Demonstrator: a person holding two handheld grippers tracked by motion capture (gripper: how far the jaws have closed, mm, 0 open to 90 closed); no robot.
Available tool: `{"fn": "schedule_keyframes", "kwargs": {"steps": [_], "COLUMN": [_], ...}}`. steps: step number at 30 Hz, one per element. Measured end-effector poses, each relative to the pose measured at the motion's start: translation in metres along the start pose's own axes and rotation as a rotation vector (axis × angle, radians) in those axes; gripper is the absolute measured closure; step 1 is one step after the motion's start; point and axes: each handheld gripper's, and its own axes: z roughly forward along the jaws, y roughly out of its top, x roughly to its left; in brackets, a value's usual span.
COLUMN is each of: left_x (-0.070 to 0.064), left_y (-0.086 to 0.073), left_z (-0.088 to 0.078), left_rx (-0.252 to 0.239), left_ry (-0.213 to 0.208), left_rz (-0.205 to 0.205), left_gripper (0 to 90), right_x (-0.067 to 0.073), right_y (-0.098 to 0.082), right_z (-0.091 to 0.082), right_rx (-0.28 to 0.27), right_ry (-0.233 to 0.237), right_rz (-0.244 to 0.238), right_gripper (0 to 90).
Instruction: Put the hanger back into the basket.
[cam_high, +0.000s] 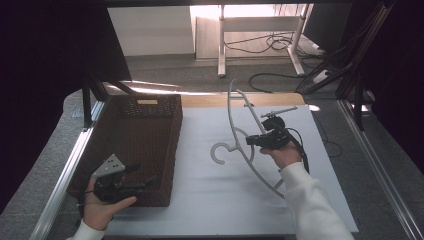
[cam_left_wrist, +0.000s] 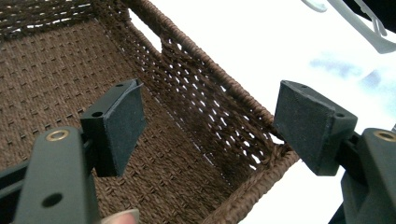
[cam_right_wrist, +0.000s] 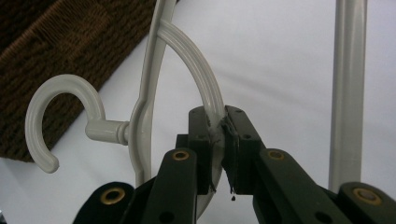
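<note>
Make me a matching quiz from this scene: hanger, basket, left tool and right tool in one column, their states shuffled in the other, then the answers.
1. hanger
2. wicker basket
3. left tool
4. right tool

A. open, over the basket's corner
B. dark brown, left side of the white table
C. shut on a curved bar
D. pale grey, lifted by one brace

Pairs: 1-D, 2-B, 3-A, 4-C

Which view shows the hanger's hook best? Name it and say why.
The right gripper view: the hook is close, sharp and seen whole, beside the right gripper shut on the hanger. The high view shows the hook small above the white table. The left gripper view catches a hanger corner.
</note>
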Motion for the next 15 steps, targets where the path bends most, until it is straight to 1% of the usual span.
{"fn": "schedule_keyframes", "kwargs": {"steps": [5, 8, 12, 15], "left_x": [-0.005, -0.008, -0.014, -0.021], "left_y": [0.003, 0.005, 0.008, 0.012], "left_z": [0.004, 0.008, 0.014, 0.022], "left_rx": [0.005, 0.010, 0.022, 0.032], "left_ry": [-0.011, -0.018, -0.033, -0.049], "left_rz": [0.009, 0.014, 0.029, 0.038], "left_gripper": [24.2, 24.2, 24.2, 24.2], "right_x": [0.003, 0.005, 0.006, 0.006], "right_y": [0.003, 0.004, 0.005, 0.006], "right_z": [-0.006, -0.007, -0.006, -0.006], "right_rx": [-0.038, -0.044, -0.055, -0.068], "right_ry": [0.025, 0.032, 0.051, 0.058], "right_rz": [0.026, 0.034, 0.057, 0.075], "right_gripper": [82.4, 82.4, 82.4, 82.4]}}
